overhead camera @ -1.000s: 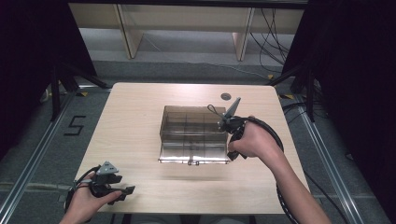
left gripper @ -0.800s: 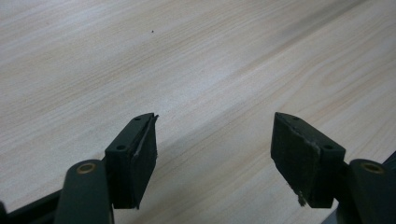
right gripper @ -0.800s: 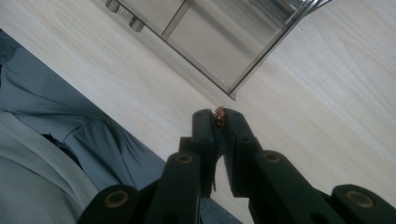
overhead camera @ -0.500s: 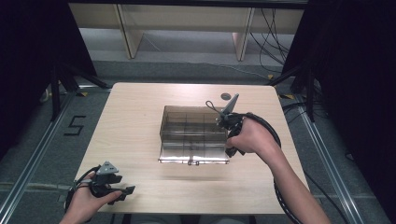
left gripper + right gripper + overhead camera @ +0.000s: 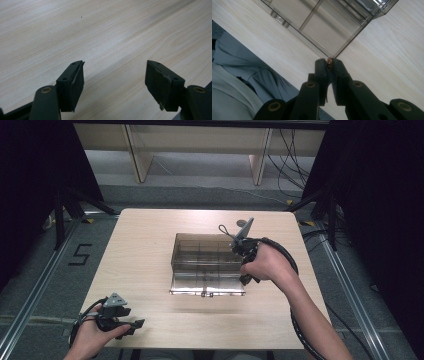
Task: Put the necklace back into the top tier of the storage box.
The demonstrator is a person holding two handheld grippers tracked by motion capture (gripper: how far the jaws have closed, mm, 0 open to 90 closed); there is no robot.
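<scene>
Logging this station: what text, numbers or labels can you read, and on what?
"5": black mark on the floor, left of the table.
No writing is legible on the clear box, the left gripper or the right gripper.
The dark round thing at the table's far edge is too small to read.

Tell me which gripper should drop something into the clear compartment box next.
Right. The right gripper is shut on a small reddish item beside the box; the left gripper is open over bare table.
</scene>
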